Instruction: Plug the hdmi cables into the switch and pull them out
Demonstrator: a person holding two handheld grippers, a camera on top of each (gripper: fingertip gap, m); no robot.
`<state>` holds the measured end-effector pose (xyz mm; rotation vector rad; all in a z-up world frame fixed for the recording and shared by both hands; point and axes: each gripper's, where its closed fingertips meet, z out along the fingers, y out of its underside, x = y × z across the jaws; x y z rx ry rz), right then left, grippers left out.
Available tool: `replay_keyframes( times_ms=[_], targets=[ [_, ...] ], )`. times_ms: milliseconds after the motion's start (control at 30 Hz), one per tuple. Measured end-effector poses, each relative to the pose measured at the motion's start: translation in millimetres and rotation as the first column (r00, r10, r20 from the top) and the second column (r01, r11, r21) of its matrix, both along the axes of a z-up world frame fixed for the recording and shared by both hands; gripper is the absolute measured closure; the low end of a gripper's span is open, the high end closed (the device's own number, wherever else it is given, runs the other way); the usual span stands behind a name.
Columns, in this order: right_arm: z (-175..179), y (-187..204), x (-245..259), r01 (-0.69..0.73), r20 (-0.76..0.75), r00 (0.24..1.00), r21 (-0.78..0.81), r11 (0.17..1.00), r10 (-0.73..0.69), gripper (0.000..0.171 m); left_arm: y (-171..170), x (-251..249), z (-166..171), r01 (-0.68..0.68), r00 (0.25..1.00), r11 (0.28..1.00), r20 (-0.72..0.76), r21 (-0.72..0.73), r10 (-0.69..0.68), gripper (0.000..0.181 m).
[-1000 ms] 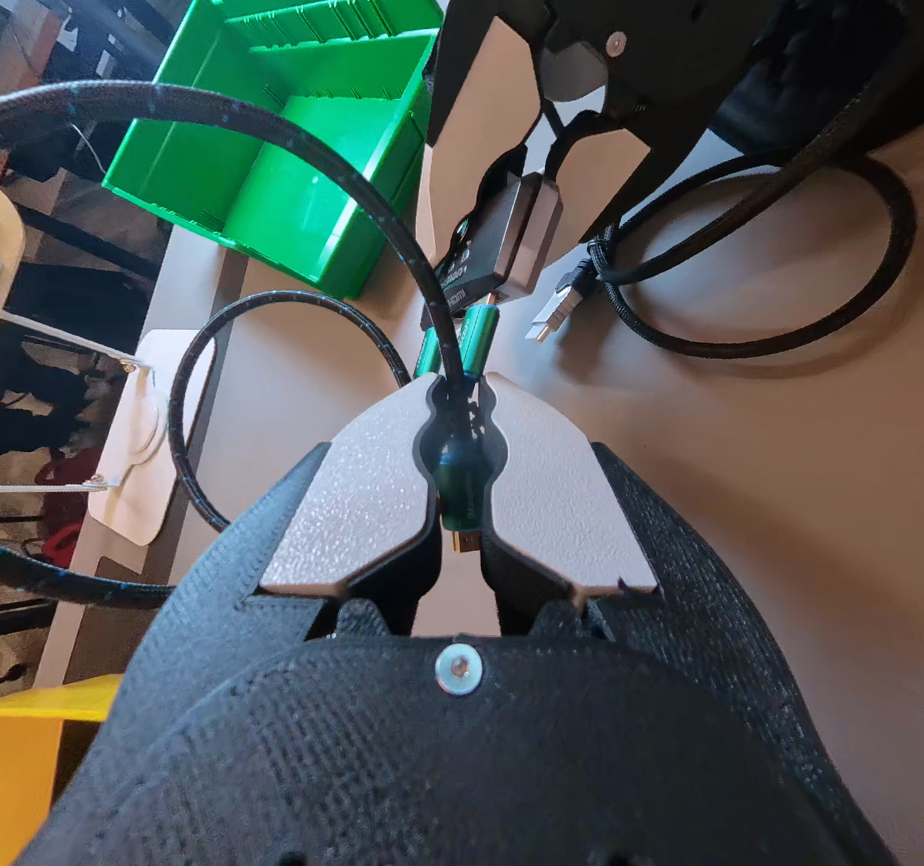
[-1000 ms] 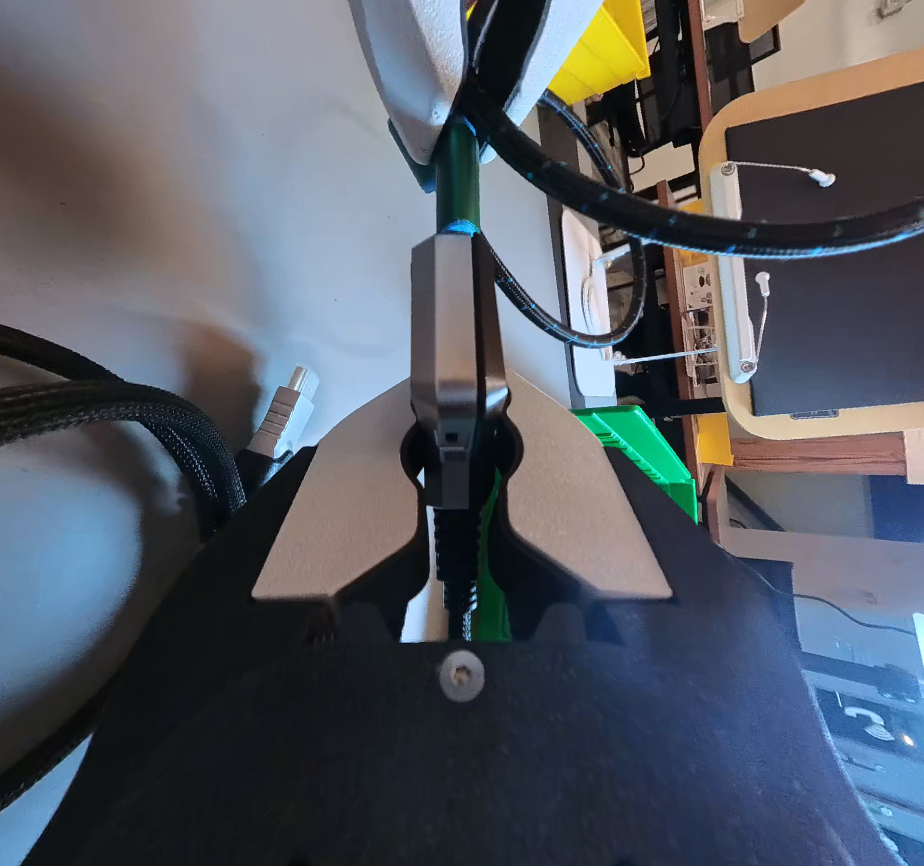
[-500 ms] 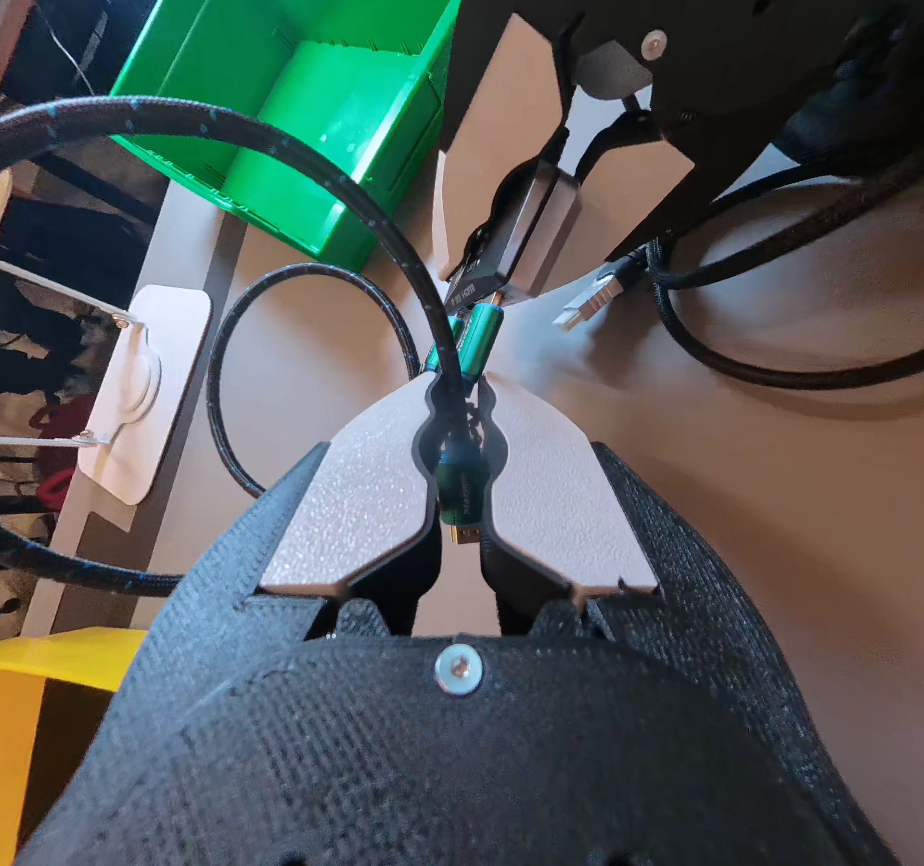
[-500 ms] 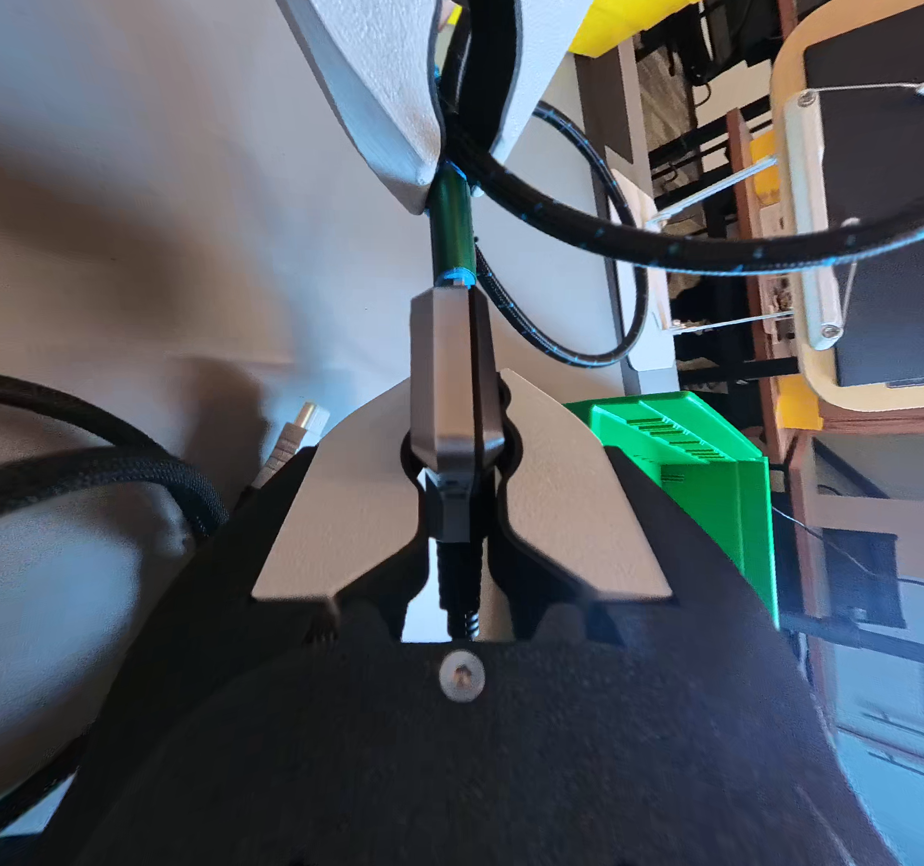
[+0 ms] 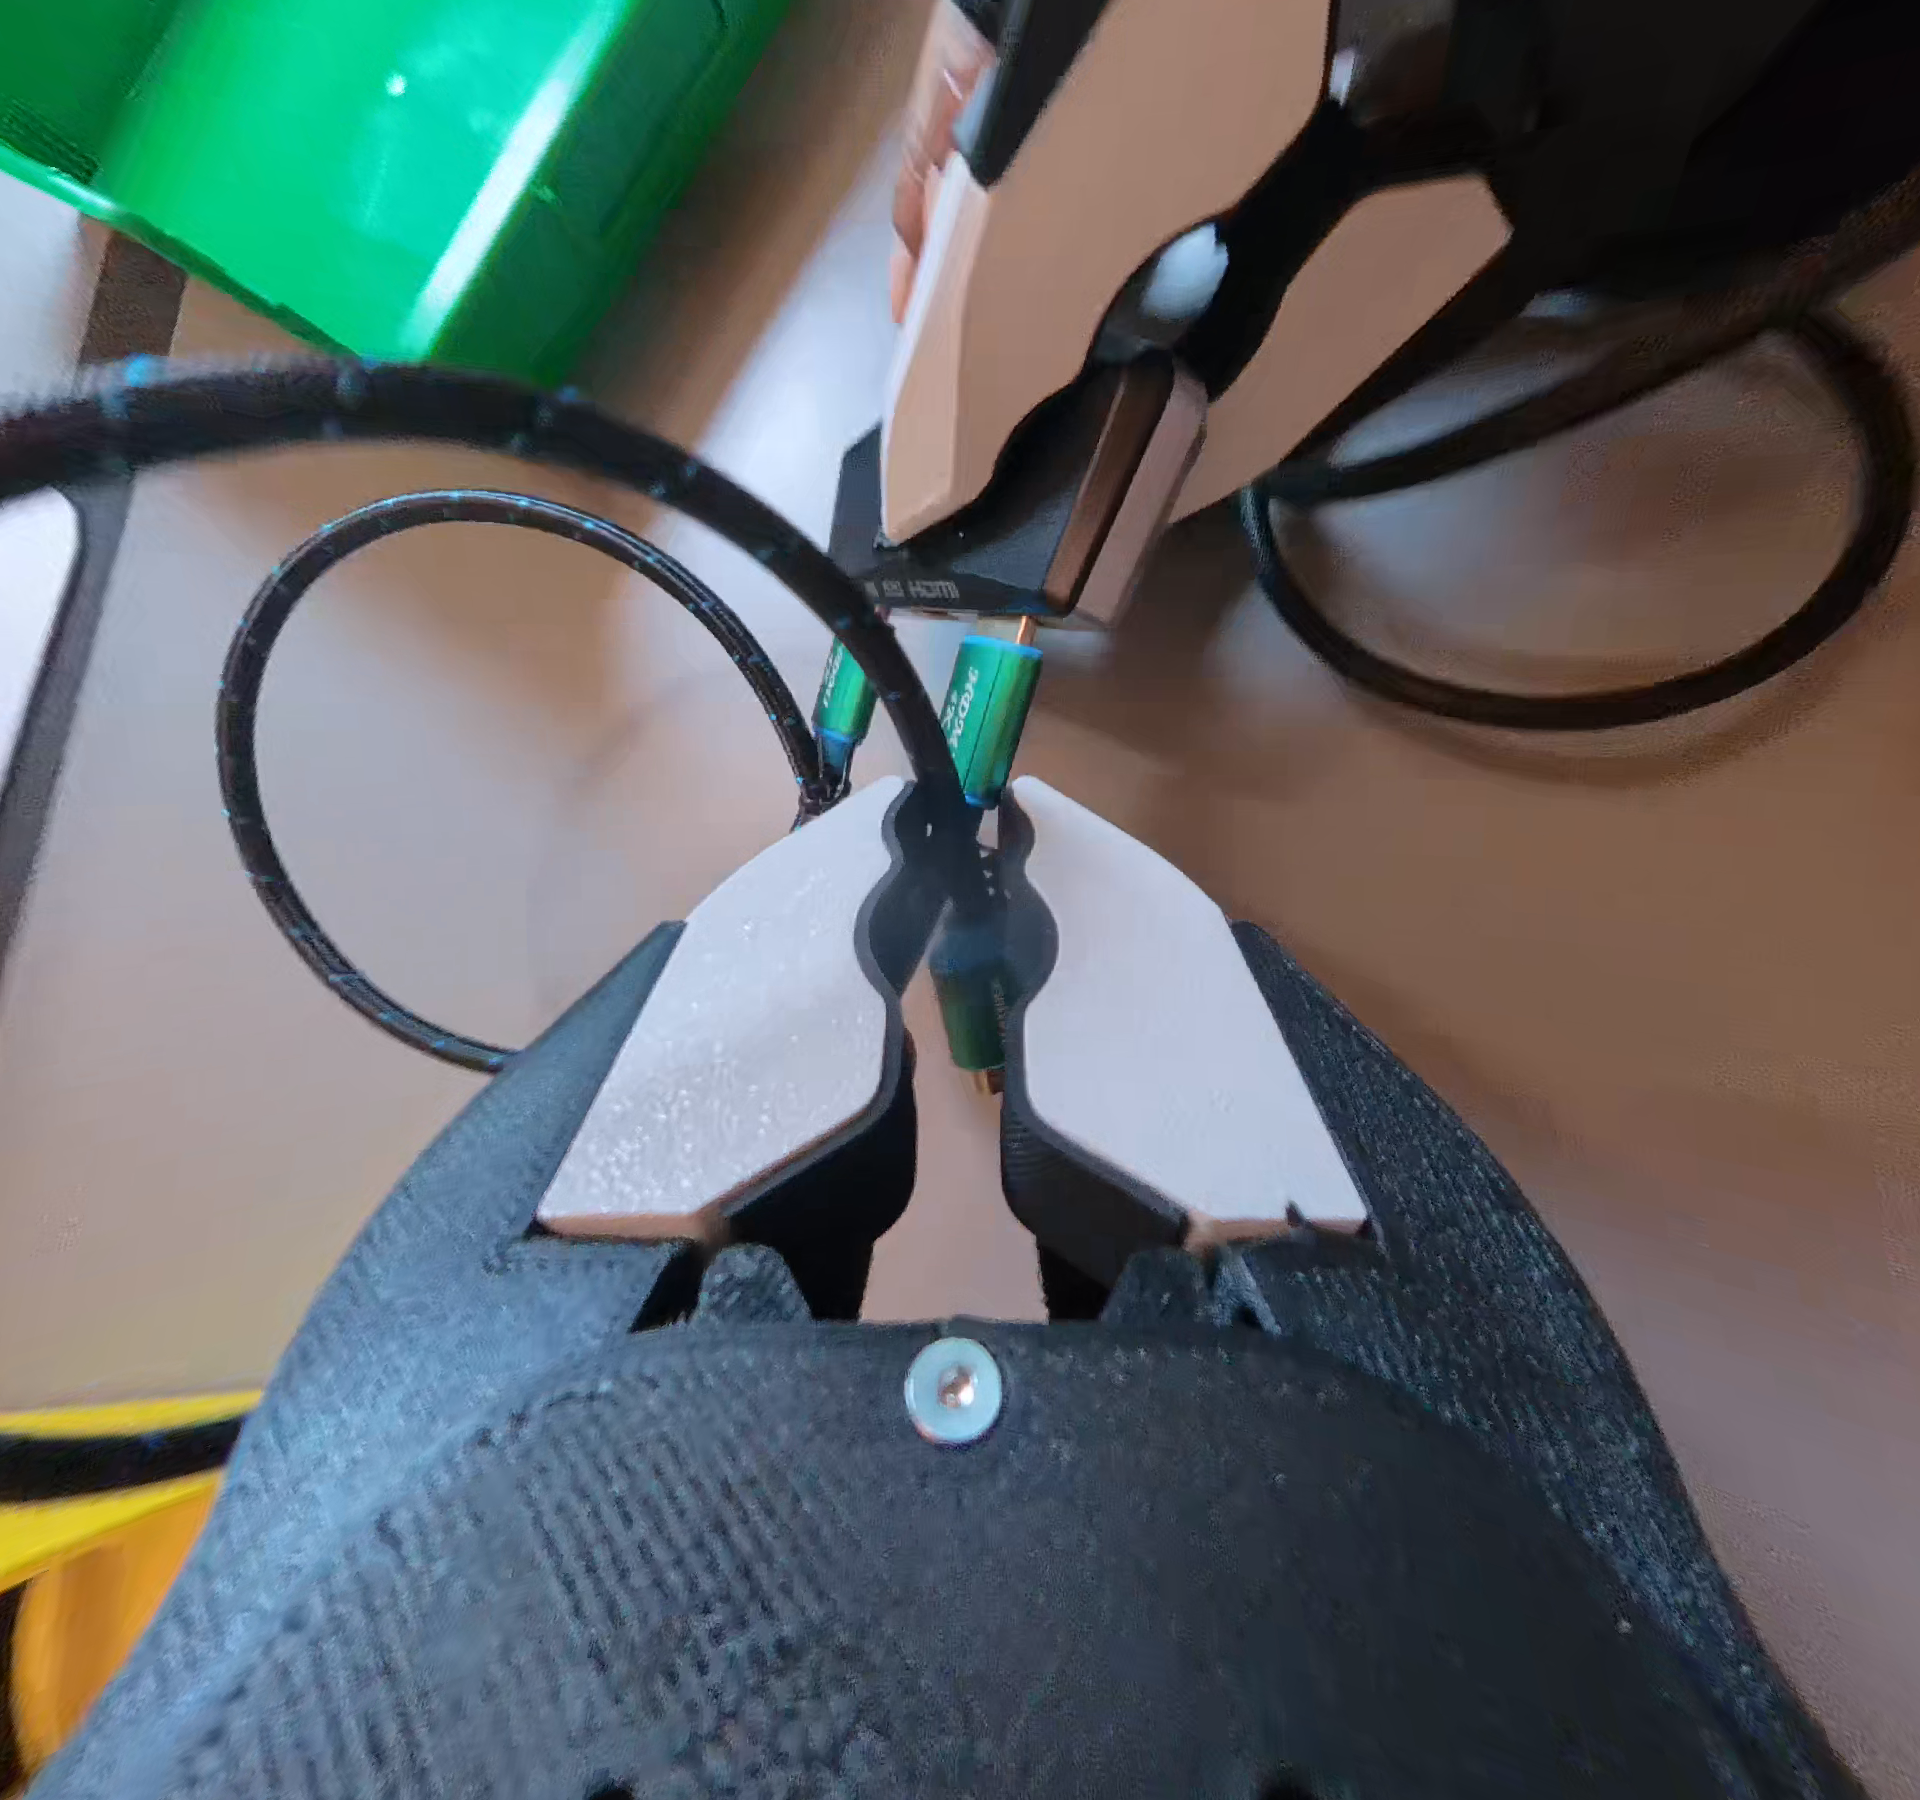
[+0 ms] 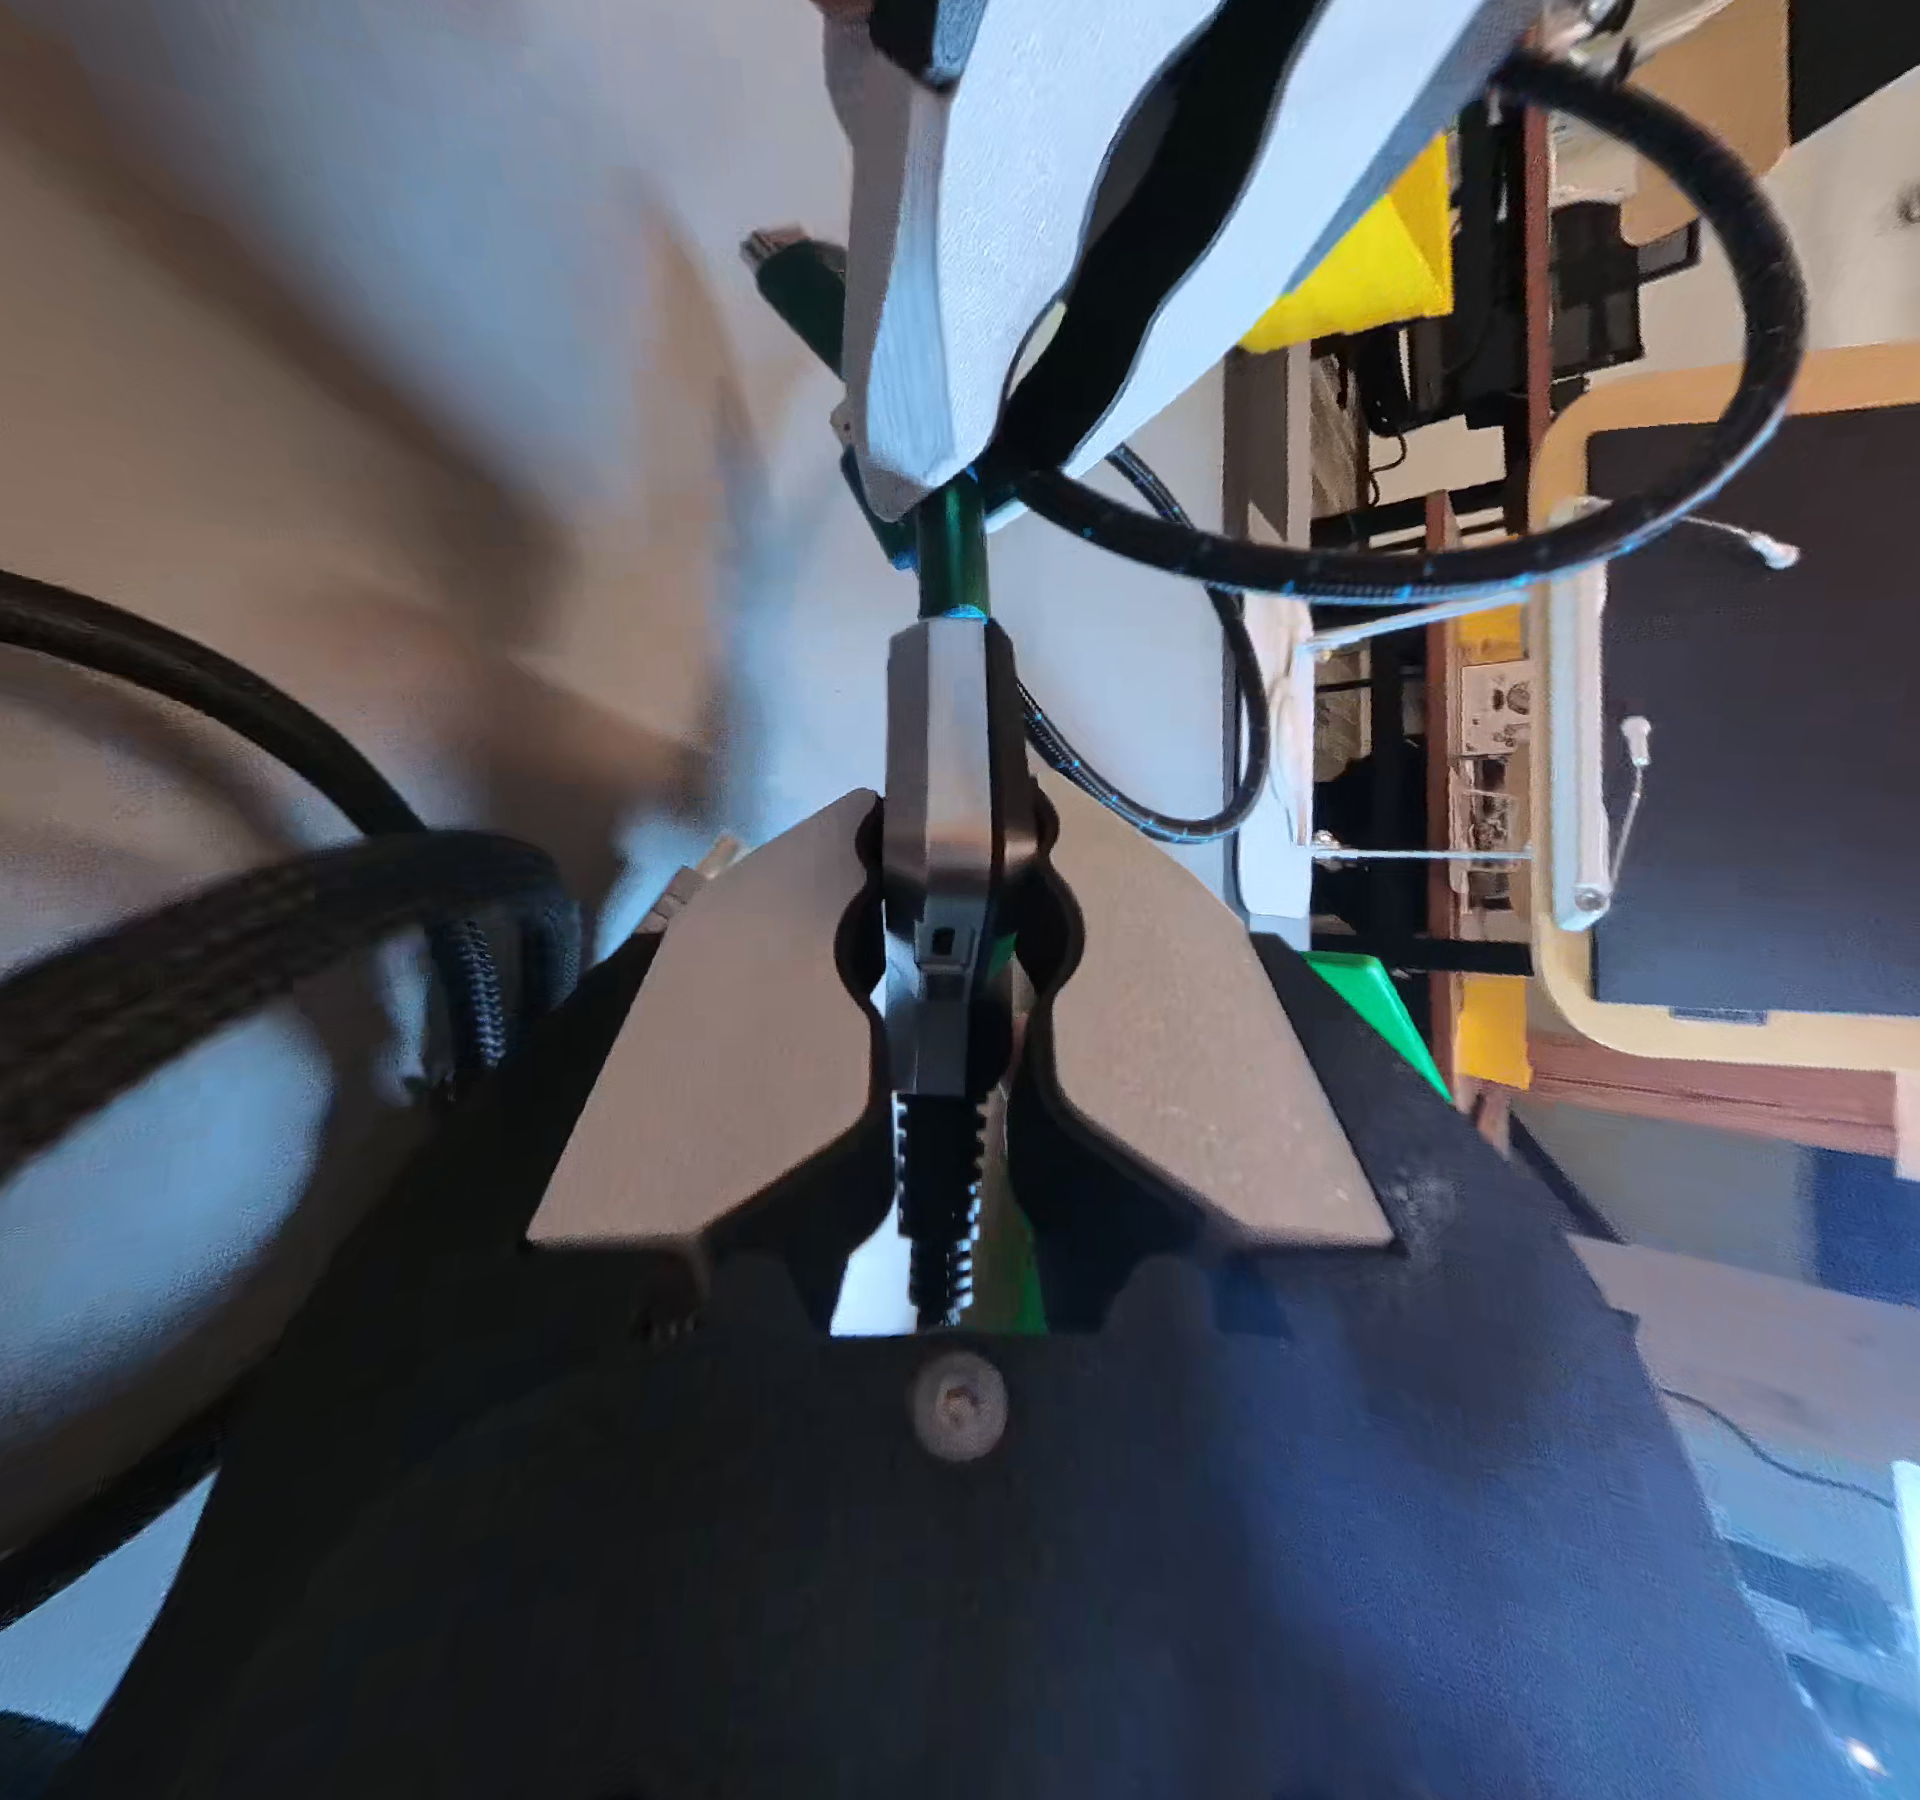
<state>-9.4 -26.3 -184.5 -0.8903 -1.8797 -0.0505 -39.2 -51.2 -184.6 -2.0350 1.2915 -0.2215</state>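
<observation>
Right between the fingertips of the left gripper, a green plug is clamped at its rear end, where its black braided cable comes out. That plug's gold tip sits in a port on the near edge of the switch, a small dark box with a grey metal side. Further back between the same two fingers lies another green plug, its metal tip pointing toward the camera; whether the fingers press on it cannot be told. A third green plug stands just left of the first, also in the switch's edge, with its thin cable making a loop over the brown table.

The right gripper has its fingers closed on the switch, holding it edge-up above the table, with a ribbed black lead running back from the switch between the fingers. A thicker black cable curls on the table beyond it. A green bin stands at the table's far left, and a yellow bin shows at the lower left.
</observation>
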Motion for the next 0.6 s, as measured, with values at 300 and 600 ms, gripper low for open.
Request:
replay_keyframes(
  times_ms=[300, 600],
  targets=[
    [1.0, -2.4, 0.9, -0.045, -0.035, 0.999, -0.125, 0.991, 0.041, 0.15, -1.6, 6.8, 7.4, 0.027, 0.996, 0.999, 0.081, -0.022, -0.025, 0.17],
    [-14.5, -5.8, -0.5, -0.028, 0.065, 0.997, -0.132, 0.991, 0.037, 0.149, -6.7, 7.0, -6.2, 0.067, 0.996, 0.997, -0.06, -0.026, -0.069, 0.17]
  ],
)
